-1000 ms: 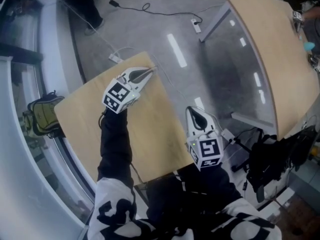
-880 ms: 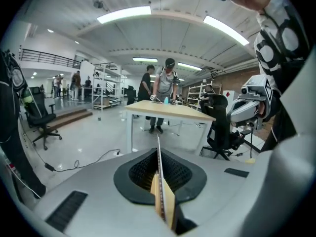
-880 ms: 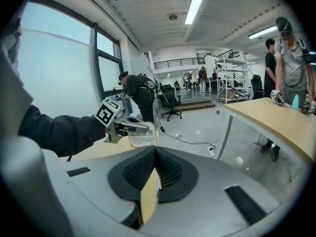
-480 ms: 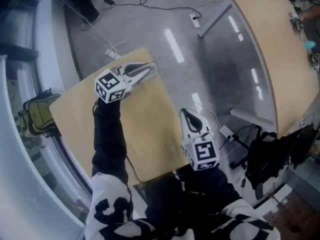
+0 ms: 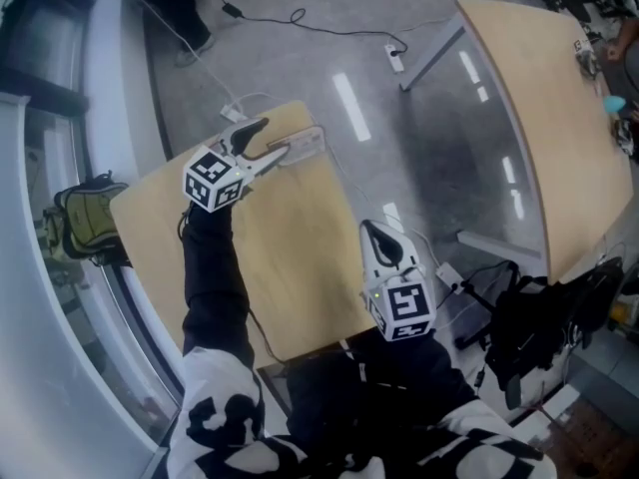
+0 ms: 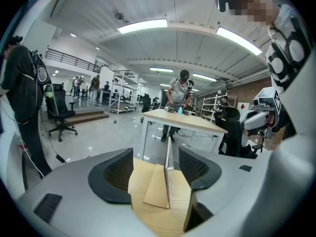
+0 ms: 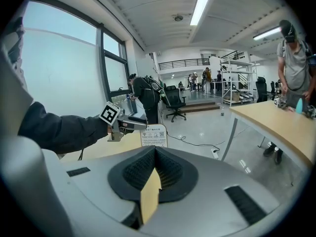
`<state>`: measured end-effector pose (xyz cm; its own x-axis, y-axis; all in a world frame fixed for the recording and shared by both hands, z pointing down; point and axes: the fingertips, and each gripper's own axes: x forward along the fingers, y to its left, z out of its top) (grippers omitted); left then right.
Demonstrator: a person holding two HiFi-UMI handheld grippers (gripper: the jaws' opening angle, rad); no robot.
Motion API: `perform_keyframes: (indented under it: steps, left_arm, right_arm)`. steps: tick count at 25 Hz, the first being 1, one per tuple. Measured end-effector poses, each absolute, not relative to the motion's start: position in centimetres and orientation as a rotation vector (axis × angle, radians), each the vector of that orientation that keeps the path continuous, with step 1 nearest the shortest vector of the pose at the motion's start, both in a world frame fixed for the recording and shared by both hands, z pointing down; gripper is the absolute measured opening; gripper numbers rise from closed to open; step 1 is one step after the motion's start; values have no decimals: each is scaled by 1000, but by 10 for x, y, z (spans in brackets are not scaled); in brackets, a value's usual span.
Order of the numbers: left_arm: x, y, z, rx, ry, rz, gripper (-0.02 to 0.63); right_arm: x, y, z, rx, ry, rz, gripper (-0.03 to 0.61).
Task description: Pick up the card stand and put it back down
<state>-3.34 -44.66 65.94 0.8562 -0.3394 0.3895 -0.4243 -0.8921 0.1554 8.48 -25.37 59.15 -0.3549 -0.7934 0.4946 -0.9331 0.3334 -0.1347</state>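
The card stand [image 5: 305,144], a clear upright sheet with a printed card, rests on the far corner of the small wooden table [image 5: 290,257]. My left gripper [image 5: 272,140] is open around it; its jaws have just been opening. In the left gripper view the card stand [image 6: 168,174] shows edge-on between the pads of my left gripper [image 6: 157,163], touching neither. My right gripper [image 5: 384,234] is shut and empty at the table's right edge. The right gripper view shows its closed jaws [image 7: 155,168], the card stand [image 7: 154,135] and the left gripper [image 7: 134,125] beyond.
A larger curved wooden table [image 5: 559,118] stands at the right across a gap of glossy floor. A yellow-green bag [image 5: 85,223] lies left of the small table by the window ledge. Cables and a power strip [image 5: 394,56] lie on the floor; dark gear [image 5: 539,327] sits lower right.
The left gripper's jaws, closed on the card stand before, have opened, and the stand now rests on the table corner. The left hand drew back slightly. The right gripper stayed put.
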Motion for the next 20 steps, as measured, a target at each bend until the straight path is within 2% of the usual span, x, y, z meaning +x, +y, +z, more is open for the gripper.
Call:
perform_keyframes:
  steps: [6,9,20]
  left_arm:
    - [-67,-429,640,2737,-828,555,285]
    - [-80,-407,619,2690,-955,458,285]
    - [-56,-304,523,2614,-1240,210,253]
  right_arm:
    - [84,-245,581,1528,-2269,575,21]
    - [78,-241,575,1500,-2277,582,21]
    - [70,-223,522,1487,-2438,529,21]
